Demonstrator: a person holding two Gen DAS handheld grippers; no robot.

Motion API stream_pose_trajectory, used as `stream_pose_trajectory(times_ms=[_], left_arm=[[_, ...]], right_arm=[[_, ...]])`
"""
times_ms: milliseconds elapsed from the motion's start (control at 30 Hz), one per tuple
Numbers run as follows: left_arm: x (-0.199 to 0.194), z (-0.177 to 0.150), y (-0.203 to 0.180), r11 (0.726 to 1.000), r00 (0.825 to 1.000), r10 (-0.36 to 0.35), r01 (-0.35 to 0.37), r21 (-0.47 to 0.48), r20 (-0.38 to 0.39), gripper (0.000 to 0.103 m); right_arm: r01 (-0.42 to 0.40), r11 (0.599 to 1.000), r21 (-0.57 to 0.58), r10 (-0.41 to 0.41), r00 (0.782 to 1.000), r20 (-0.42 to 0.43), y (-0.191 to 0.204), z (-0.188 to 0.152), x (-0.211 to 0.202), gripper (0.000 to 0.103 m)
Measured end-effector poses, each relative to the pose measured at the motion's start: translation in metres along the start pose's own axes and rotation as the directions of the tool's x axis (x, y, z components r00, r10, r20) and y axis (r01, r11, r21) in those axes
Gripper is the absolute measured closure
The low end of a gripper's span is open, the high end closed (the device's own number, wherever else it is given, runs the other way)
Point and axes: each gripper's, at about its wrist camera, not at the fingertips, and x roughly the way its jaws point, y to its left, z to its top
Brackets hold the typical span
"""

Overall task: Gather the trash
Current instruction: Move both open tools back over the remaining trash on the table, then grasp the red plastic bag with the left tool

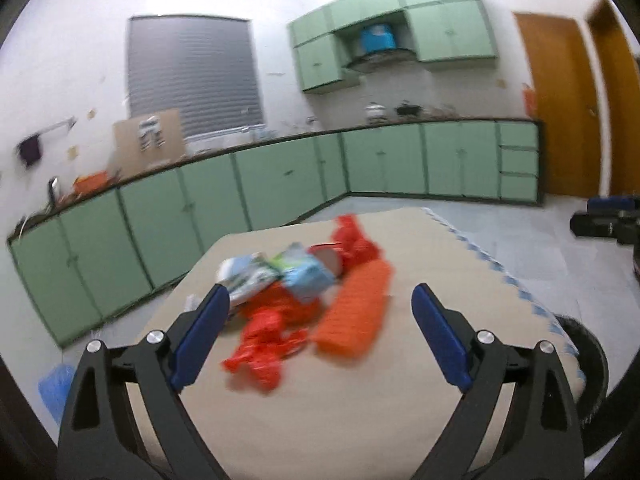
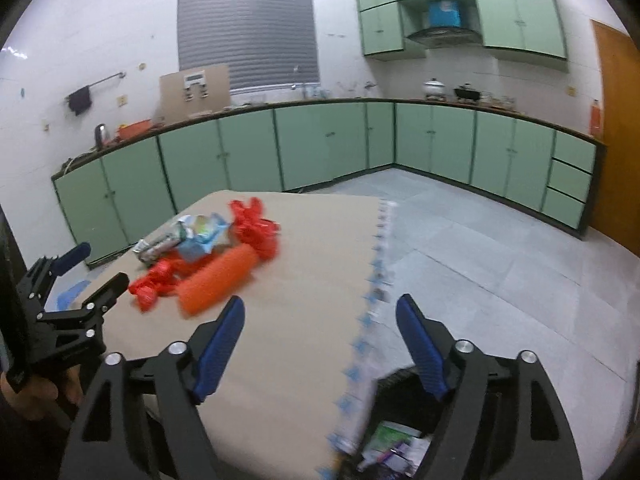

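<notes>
— While the left claw [image 1: 320, 308] stands spread wide with nothing between its blue pads [image 1: 200, 336], what lies ahead of it?

— A blurred heap of trash [image 1: 308, 288] on the beige-covered counter [image 1: 320, 420]: crumpled red wrappers [image 1: 264, 344], an orange ribbed packet [image 1: 356, 312] and pale blue and white wrappers [image 1: 280, 276]. The heap sits just beyond the fingertips, slightly left of centre, apart from both pads.

— And the right claw [image 2: 320, 320]?

— Spread as well, empty. From its camera the same heap [image 2: 208, 256] lies well off to the left and further away, near the counter's [image 2: 280, 340] far left part. This claw hangs over the counter's right edge, where a blue-patterned trim [image 2: 372, 280] runs.

— What does the right view give that the left one lacks?

— Below its right finger, a dark bin [image 2: 396, 448] with paper and wrappers inside; the left view catches only a dark curved rim [image 1: 588, 360] at the counter's right side. It also shows the left claw [image 2: 92, 264] from the side, its jaws apart, tilted up toward the heap, with a hand [image 2: 36, 392] gripping its handle low at the left edge.

— Both pointing the same way?

— Both angle slightly downward across the counter, toward the green cabinets [image 2: 320, 144].
</notes>
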Motion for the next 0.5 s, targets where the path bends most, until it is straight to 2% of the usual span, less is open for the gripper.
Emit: stream_pose_trajectory(times_ms=[67, 100, 200, 300, 500], left_arm=[[0.004, -0.001, 0.017, 0.999, 1.000, 0.010, -0.011, -0.035, -0.015, 0.012], [0.009, -0.001, 0.024, 0.999, 0.999, 0.008, -0.010, -0.045, -0.040, 0.007], [0.024, -0.007, 0.040, 0.998, 0.992, -0.020, 0.011, -0.070, -0.123, 0.007], [0.039, -0.019, 0.053, 0.998, 0.989, -0.014, 0.005, -0.063, -0.147, 0.007], [0.084, -0.039, 0.064, 0.995, 0.961, -0.073, 0.052, -0.085, -0.267, 0.010]], right_arm=[[-0.024, 1.000, -0.006, 0.024, 1.000, -0.007, 0.018, 0.008, 0.018, 0.020], [-0.029, 0.999, -0.012, 0.029, 1.000, -0.008, 0.026, 0.010, 0.024, 0.020], [-0.060, 0.998, -0.029, 0.060, 0.998, -0.007, 0.048, 0.015, 0.042, 0.020], [-0.083, 0.996, -0.046, 0.082, 0.997, -0.010, 0.063, 0.016, 0.059, 0.020], [-0.091, 0.995, -0.037, 0.089, 0.995, -0.046, 0.078, 0.013, 0.092, 0.020]])
